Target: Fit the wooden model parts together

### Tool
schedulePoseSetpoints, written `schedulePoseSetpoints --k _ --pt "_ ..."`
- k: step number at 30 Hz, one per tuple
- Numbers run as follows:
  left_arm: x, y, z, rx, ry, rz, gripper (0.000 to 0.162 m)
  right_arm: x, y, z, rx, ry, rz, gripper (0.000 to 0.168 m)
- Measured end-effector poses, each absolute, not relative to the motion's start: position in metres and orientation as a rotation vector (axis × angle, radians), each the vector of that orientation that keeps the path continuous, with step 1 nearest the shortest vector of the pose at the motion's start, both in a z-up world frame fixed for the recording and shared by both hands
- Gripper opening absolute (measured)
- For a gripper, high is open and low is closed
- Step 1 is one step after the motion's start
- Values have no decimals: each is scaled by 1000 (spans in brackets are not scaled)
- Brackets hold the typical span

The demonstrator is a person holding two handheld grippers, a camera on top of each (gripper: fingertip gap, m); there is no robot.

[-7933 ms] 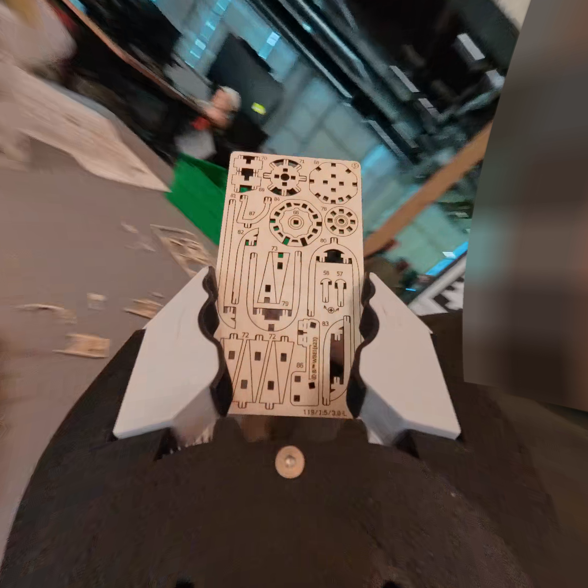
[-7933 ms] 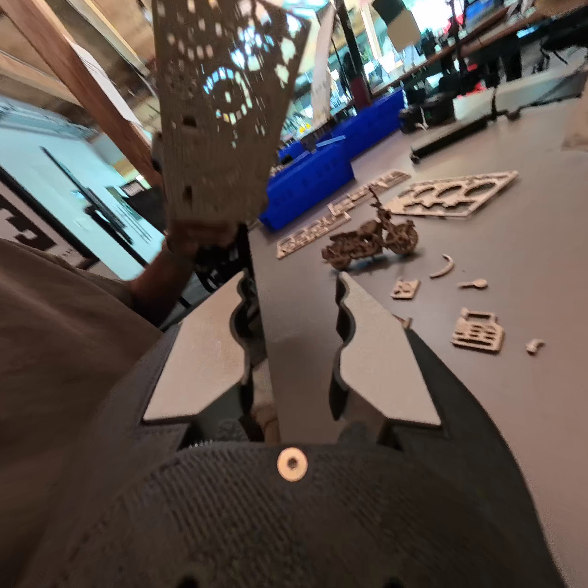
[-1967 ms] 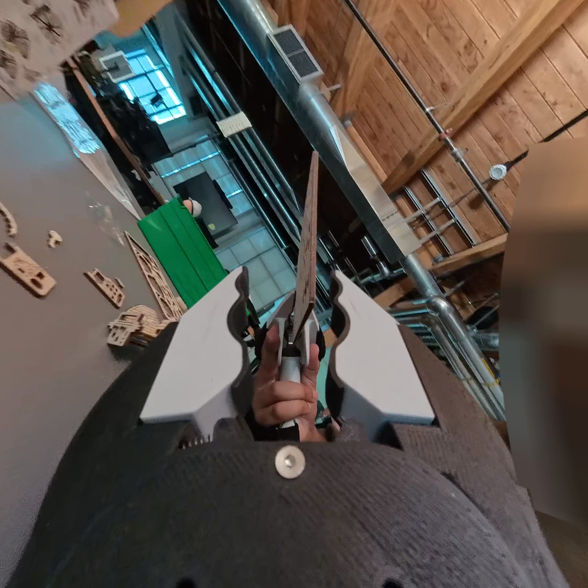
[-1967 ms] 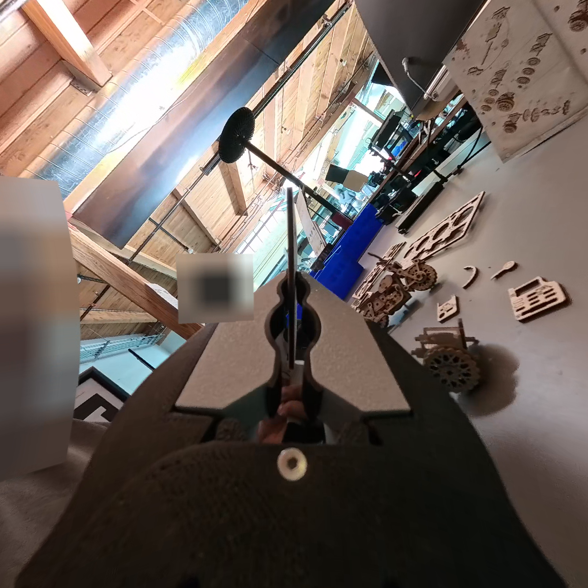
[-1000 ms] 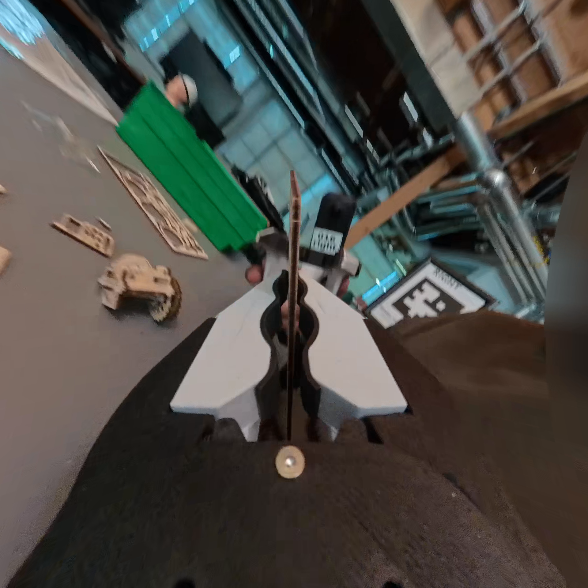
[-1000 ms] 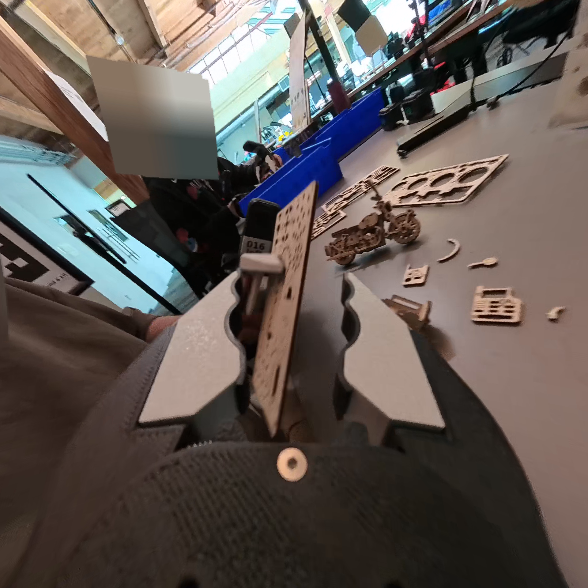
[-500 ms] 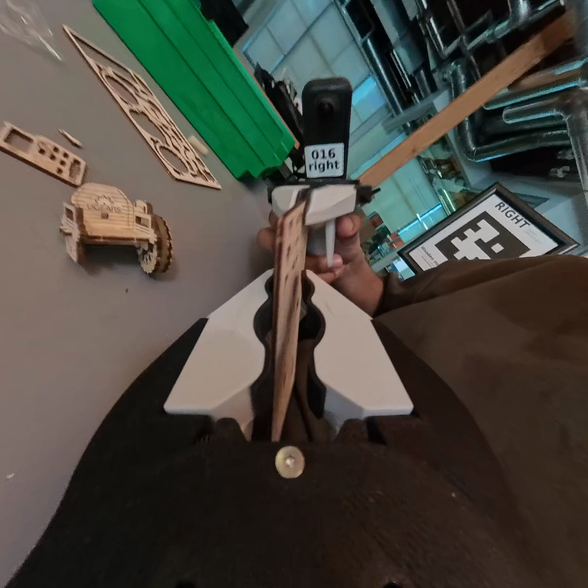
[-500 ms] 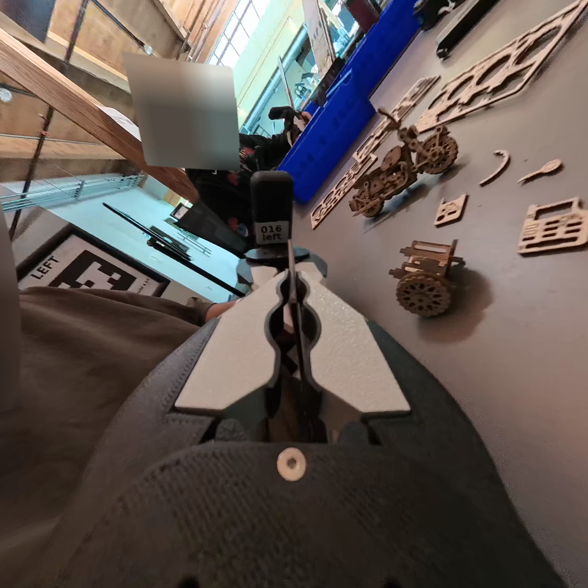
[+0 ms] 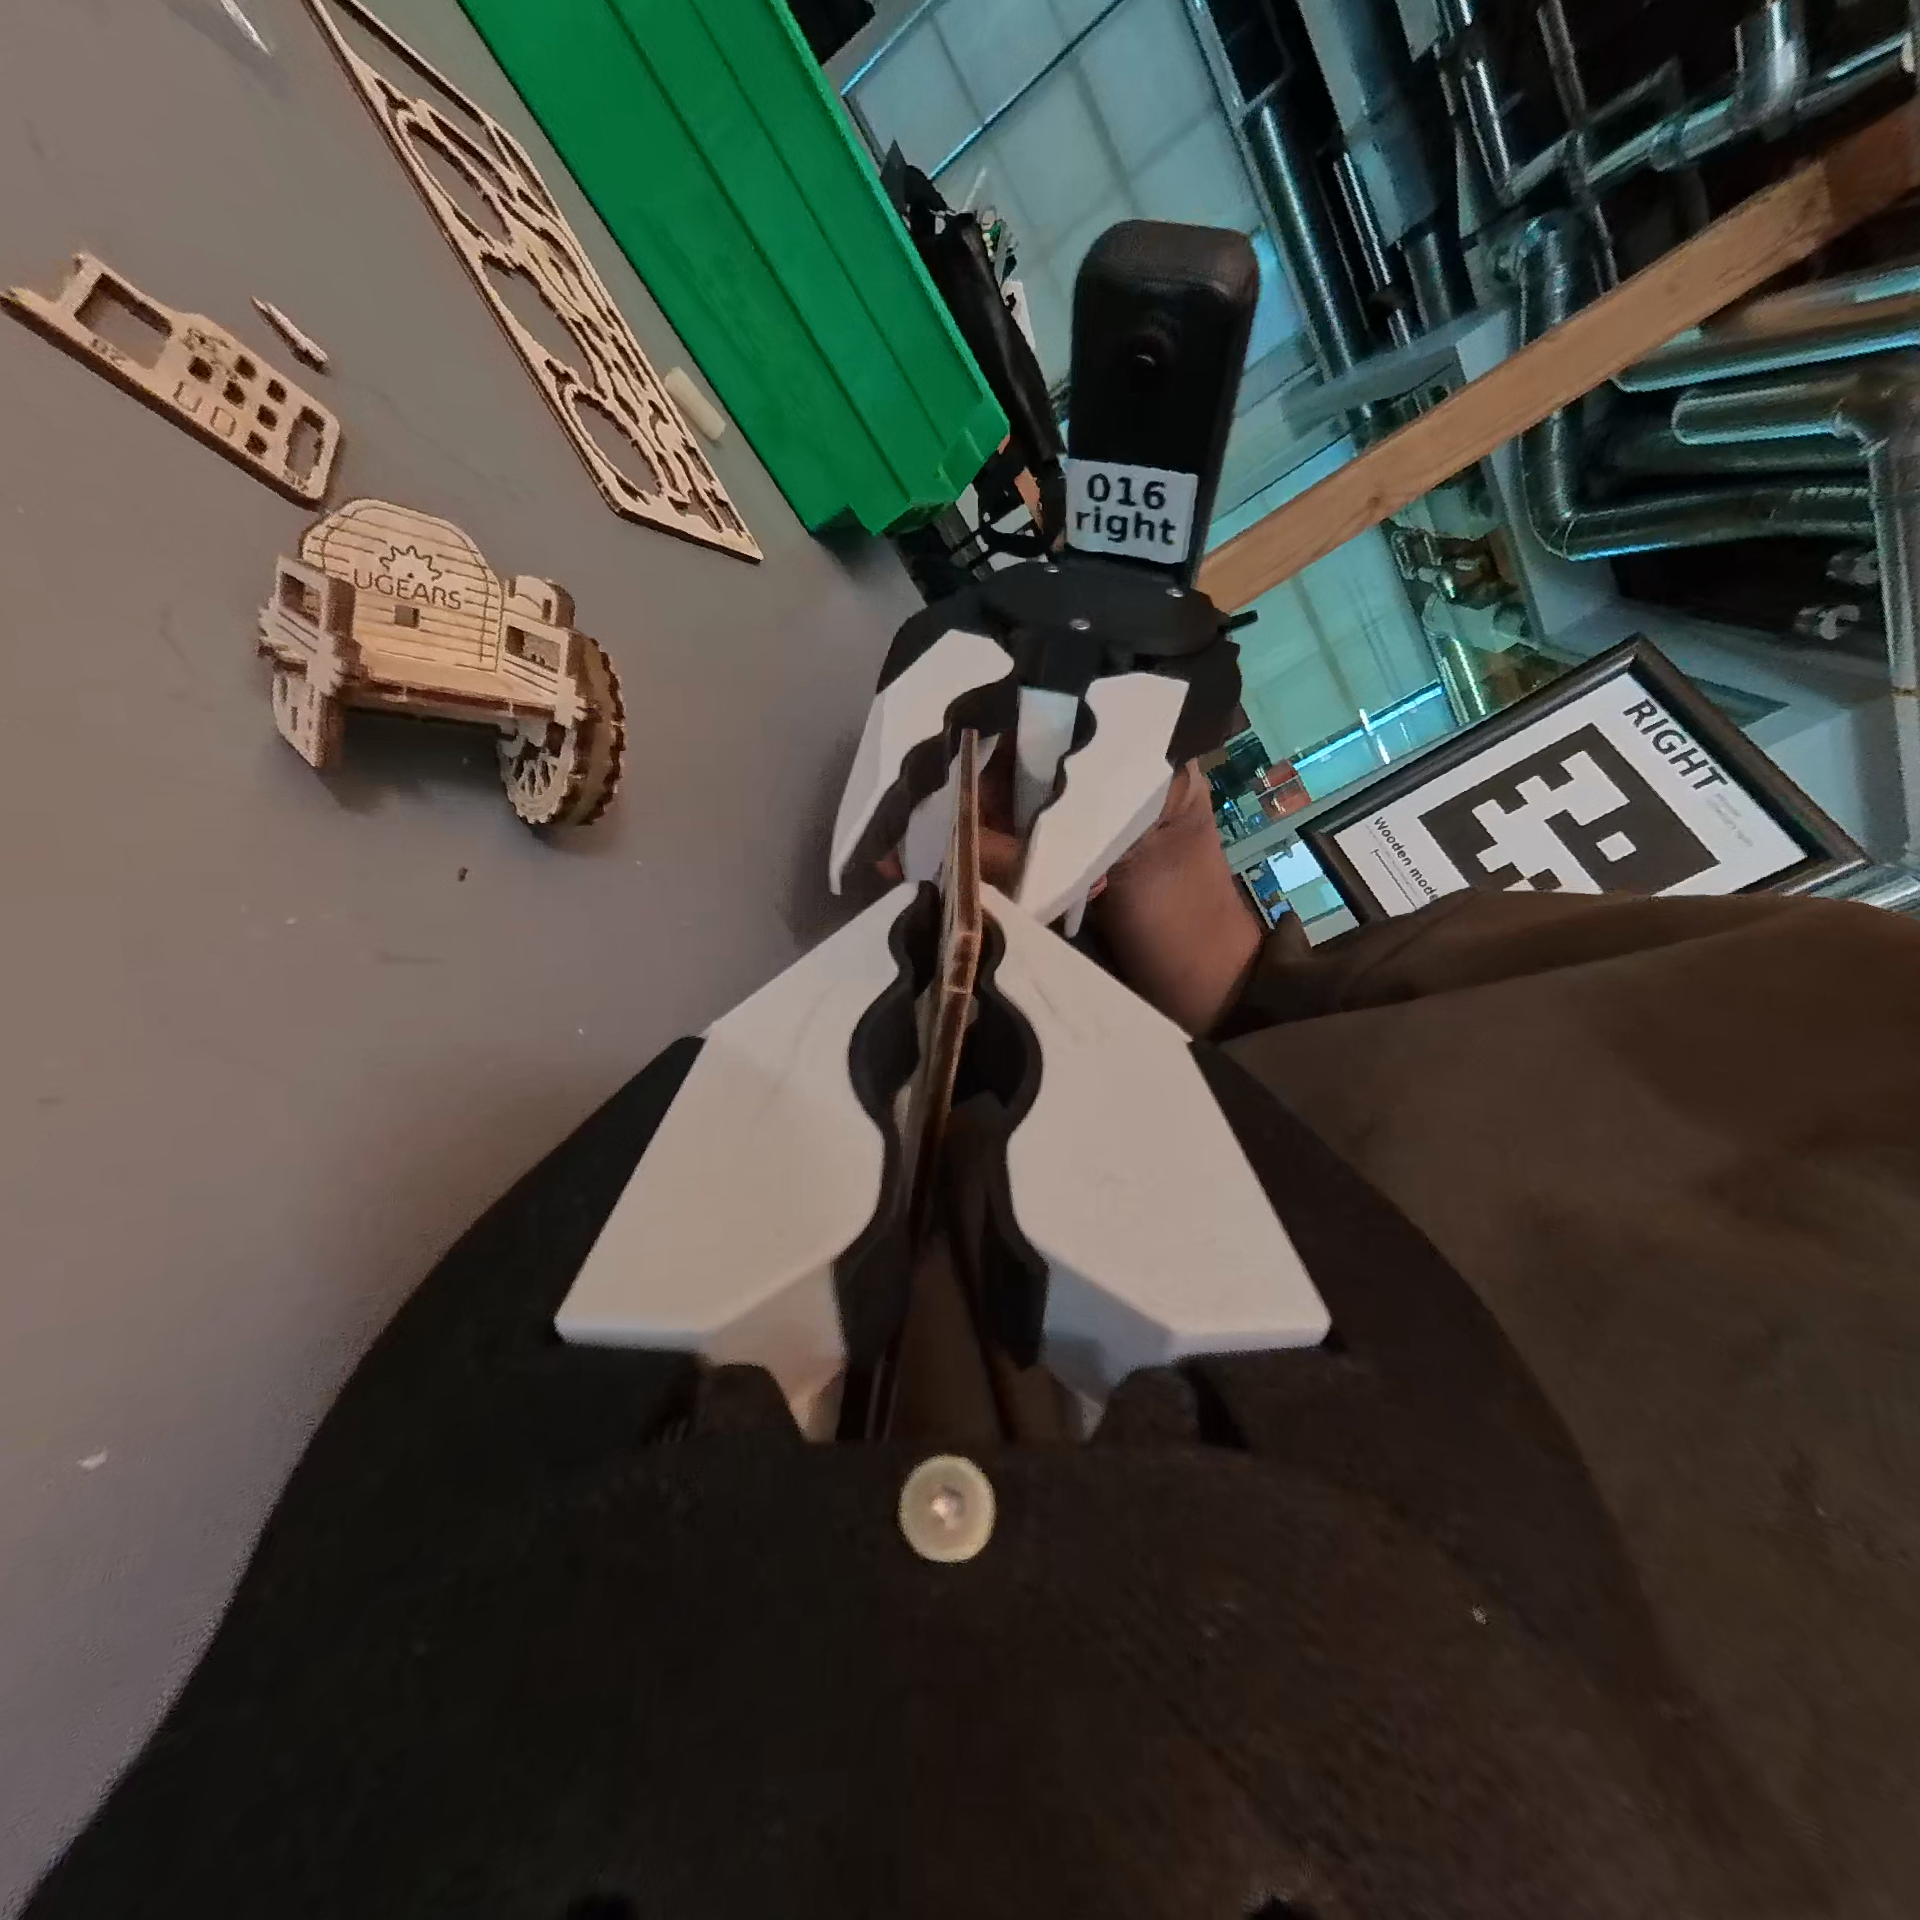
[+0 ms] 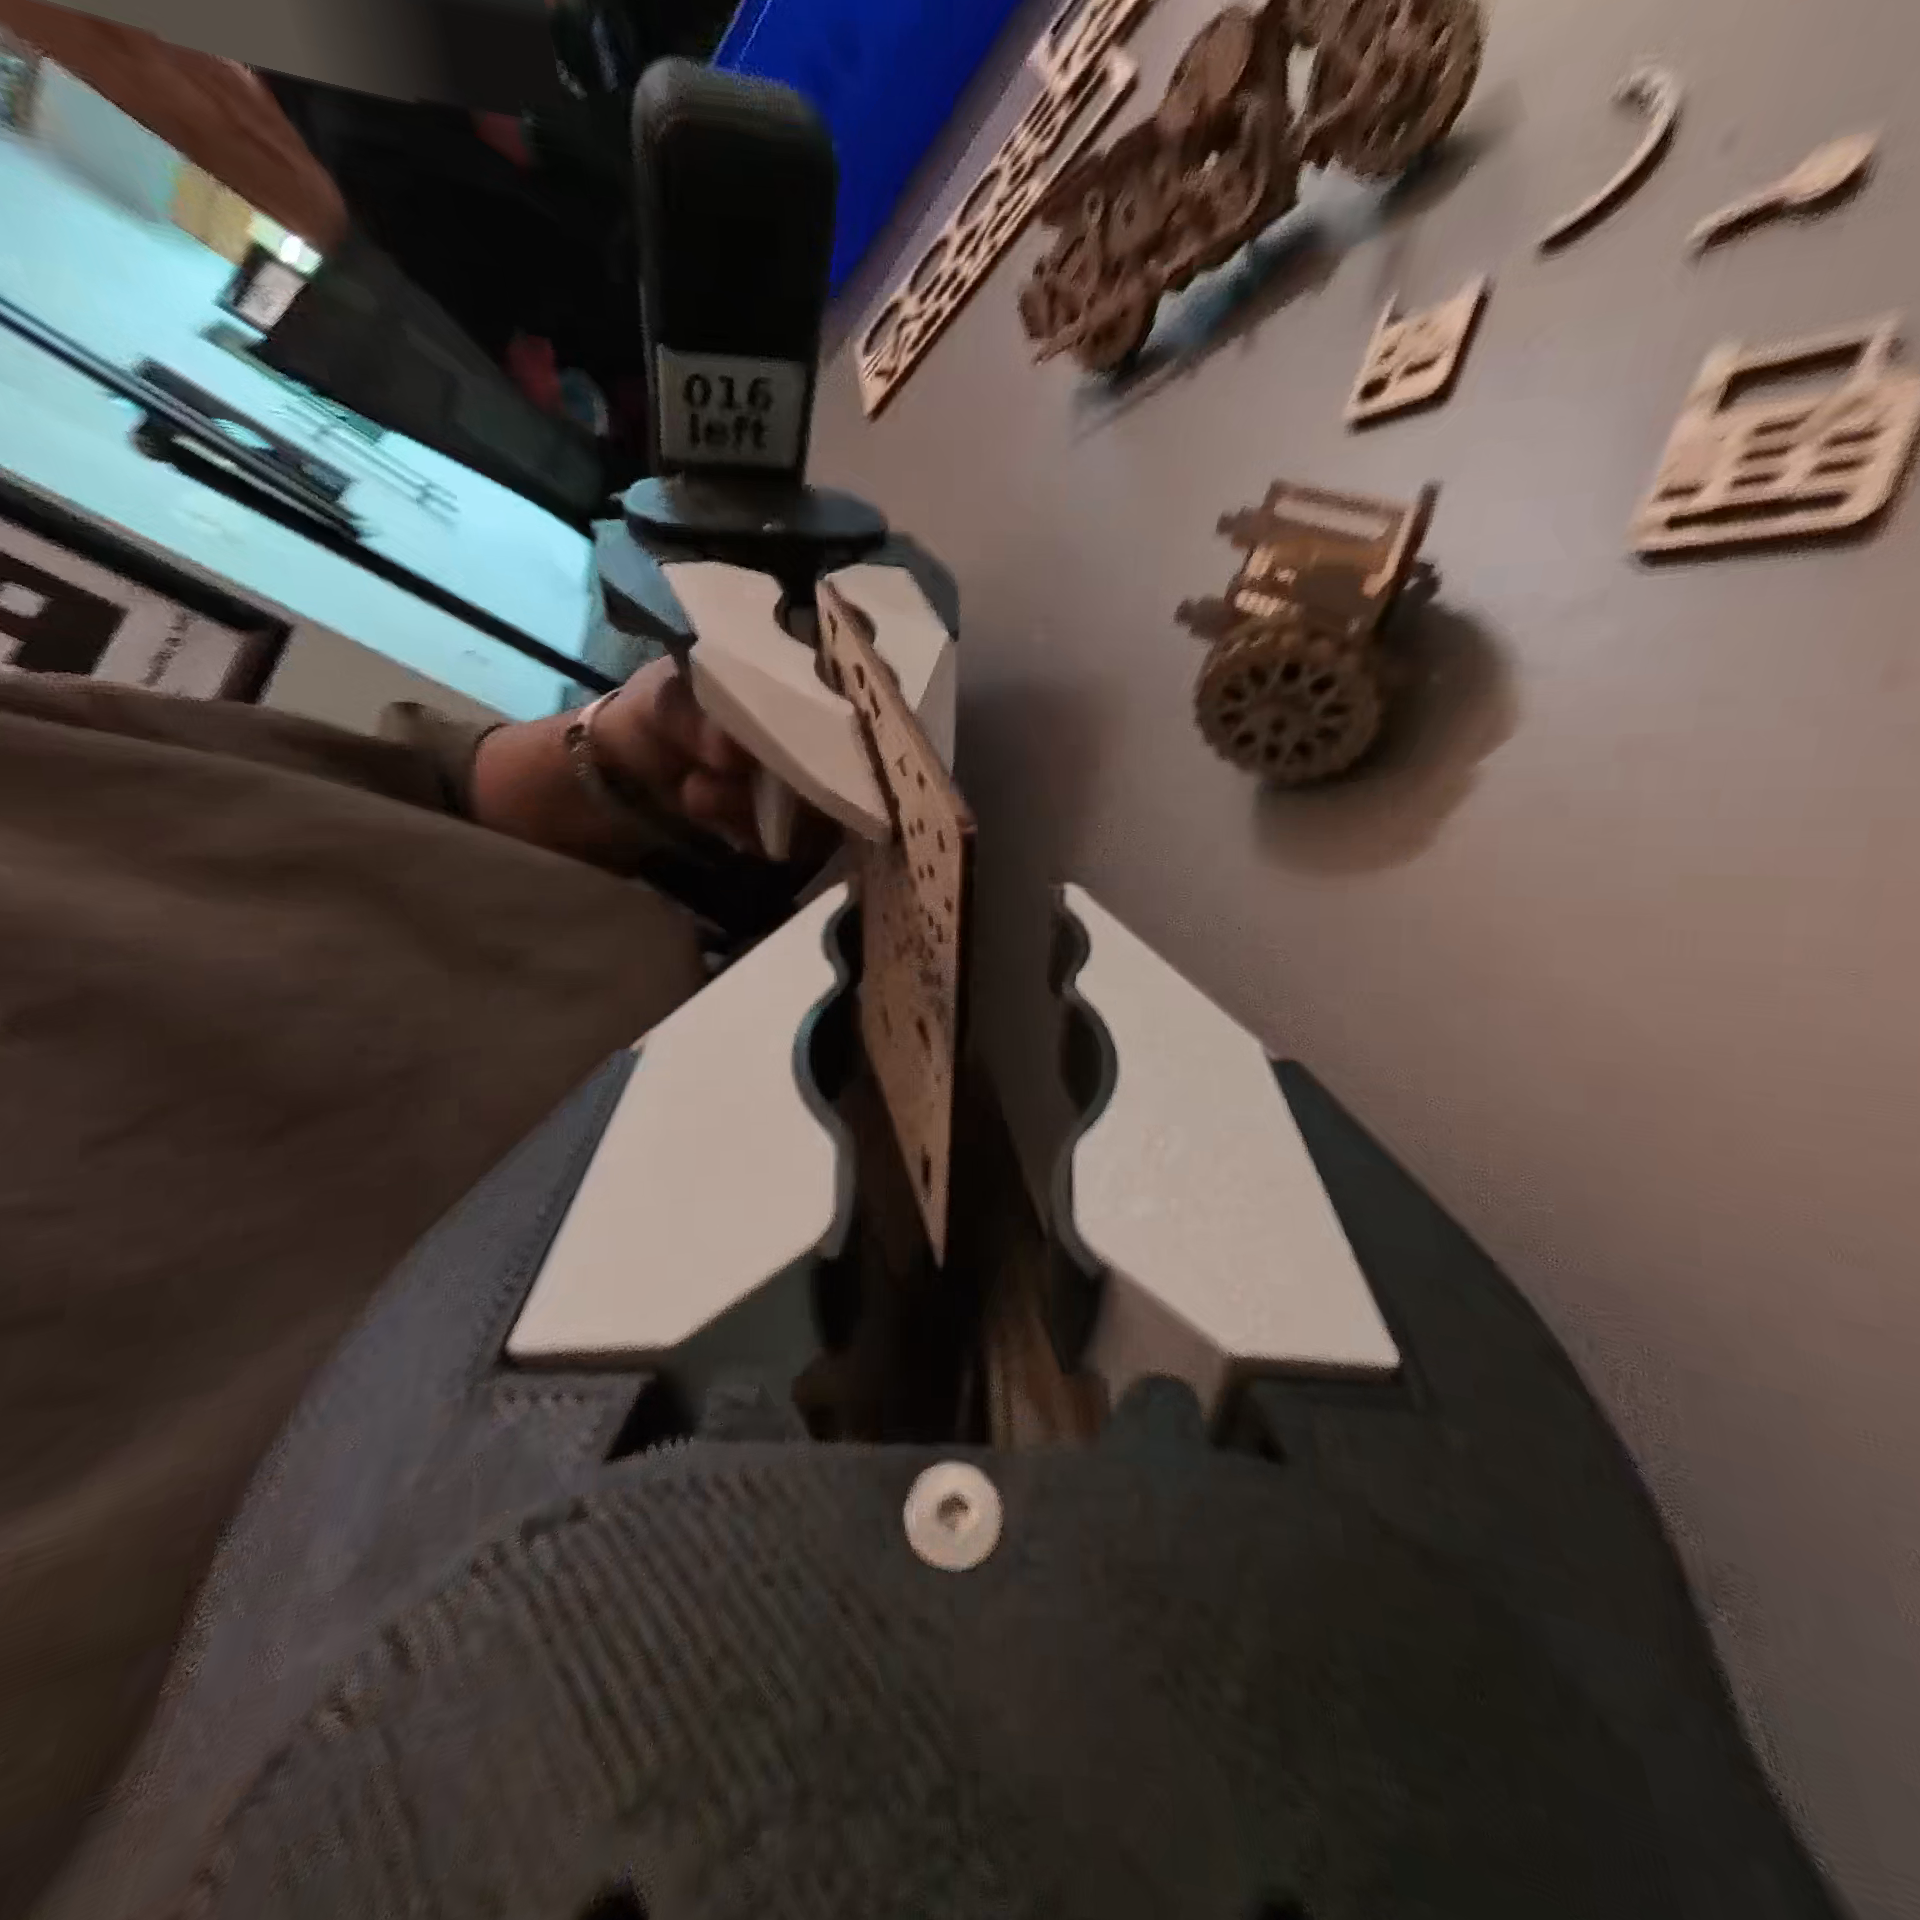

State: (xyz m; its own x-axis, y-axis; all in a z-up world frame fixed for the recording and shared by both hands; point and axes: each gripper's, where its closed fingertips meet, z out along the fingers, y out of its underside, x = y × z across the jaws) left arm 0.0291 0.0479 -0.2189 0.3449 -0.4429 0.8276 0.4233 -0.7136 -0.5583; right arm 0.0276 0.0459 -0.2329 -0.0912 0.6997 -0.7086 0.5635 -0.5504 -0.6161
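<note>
While you hold both tools above the grey tabletop [image 9: 208, 1039], your left gripper [image 9: 951, 935] is closed on a thin wooden sheet [image 9: 956, 935], which stands on its edge between the two white fingers [image 9: 769, 1174]. Your right gripper [image 10: 956, 914] is open, and its fingers [image 10: 1174, 1143] stand apart on both sides of the same sheet [image 10: 920, 997] without pressing it. This sheet has many small cut holes. Both grippers point at each other, and in the left wrist view the right gripper [image 9: 997, 821] is just behind the far edge of the sheet. On the tabletop beside you lies a small wooden car [image 9: 436, 655], a flat part with square holes [image 9: 177, 384] and a big cut-out board [image 9: 551, 301] next to a green bin [image 9: 748, 239]. On the other side you have a wooden cart with a wheel [image 10: 1309, 644], a blurred wooden motorcycle [image 10: 1216, 177] and some loose flat parts [image 10: 1777, 457].
</note>
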Motion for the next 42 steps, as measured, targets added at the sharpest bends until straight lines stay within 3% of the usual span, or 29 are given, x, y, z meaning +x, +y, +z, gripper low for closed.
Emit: schedulePoseSetpoints --k 3,5,13,30,42 --pt "33 47 -220 -1868 35 -1472 0 24 47 -223 -2014 -1323 1846 13" --pt "33 47 -221 -1876 28 -1462 0 24 51 -223 -2000 -1319 1819 8" --pt "30 52 -231 -1931 29 -1360 0 22 58 -233 -1970 -1385 1630 11" --pt "26 55 -242 -1983 19 -1266 0 17 62 -245 -2048 -1303 1707 14" --pt "31 57 -221 -1873 9 -1366 0 31 69 -226 -1876 -1358 1644 17"
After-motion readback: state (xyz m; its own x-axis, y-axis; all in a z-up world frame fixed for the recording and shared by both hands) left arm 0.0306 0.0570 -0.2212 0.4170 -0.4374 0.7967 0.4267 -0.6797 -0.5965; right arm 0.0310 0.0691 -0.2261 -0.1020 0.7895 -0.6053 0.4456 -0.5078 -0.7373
